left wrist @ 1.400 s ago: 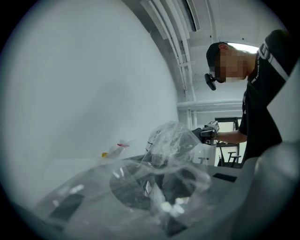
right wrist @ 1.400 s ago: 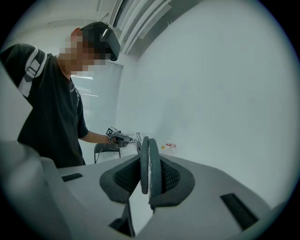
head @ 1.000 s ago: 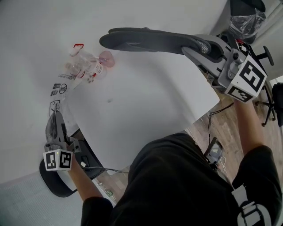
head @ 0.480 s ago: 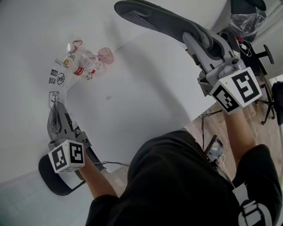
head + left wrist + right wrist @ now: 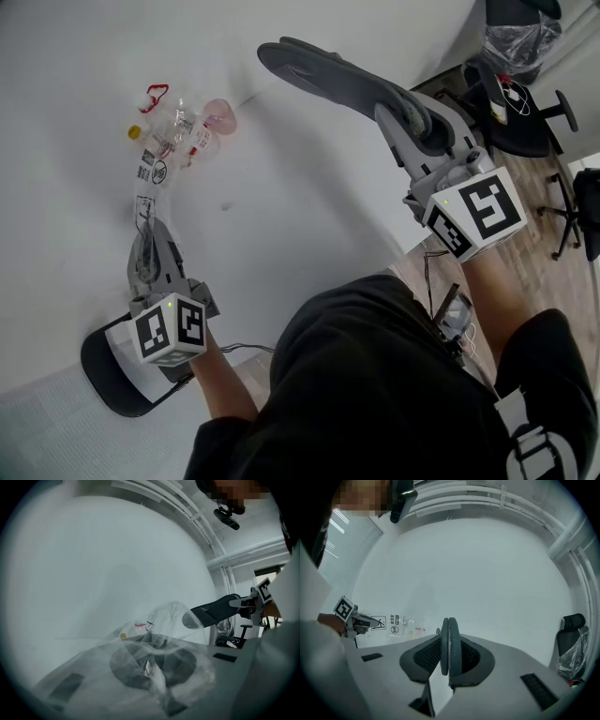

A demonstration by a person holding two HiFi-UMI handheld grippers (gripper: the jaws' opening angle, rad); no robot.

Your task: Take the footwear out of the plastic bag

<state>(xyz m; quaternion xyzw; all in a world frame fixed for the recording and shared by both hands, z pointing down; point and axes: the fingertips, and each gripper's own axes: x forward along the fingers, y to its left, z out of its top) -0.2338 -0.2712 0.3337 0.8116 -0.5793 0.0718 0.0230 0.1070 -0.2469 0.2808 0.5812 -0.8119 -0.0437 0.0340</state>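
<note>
- Over the near-left edge of the white table (image 5: 309,206) — left gripper (image 5: 148,253); jaws clenched on a gathered fold of the plastic bag (image 5: 155,173); in the left gripper view the clear film drapes across both jaws
- plastic bag: transparent, printed with black warning marks; it stretches from the left gripper's tips away over the table; small red, yellow and pink bits show at its far end, and whether they are print or contents cannot be told
- footwear (image 5: 337,75): a dark grey pair, pressed flat together; wholly outside the bag, held in the air above the far right part of the table, well apart from the bag
- right gripper (image 5: 419,120): jaws grasping the pair at one end; in the right gripper view the two thin edges stand upright, side by side, between the jaws
- marker cube (image 5: 473,211) on the right gripper; another on the left
- office chair (image 5: 525,103) beyond the table's right edge, on a wooden floor (image 5: 487,244)
</note>
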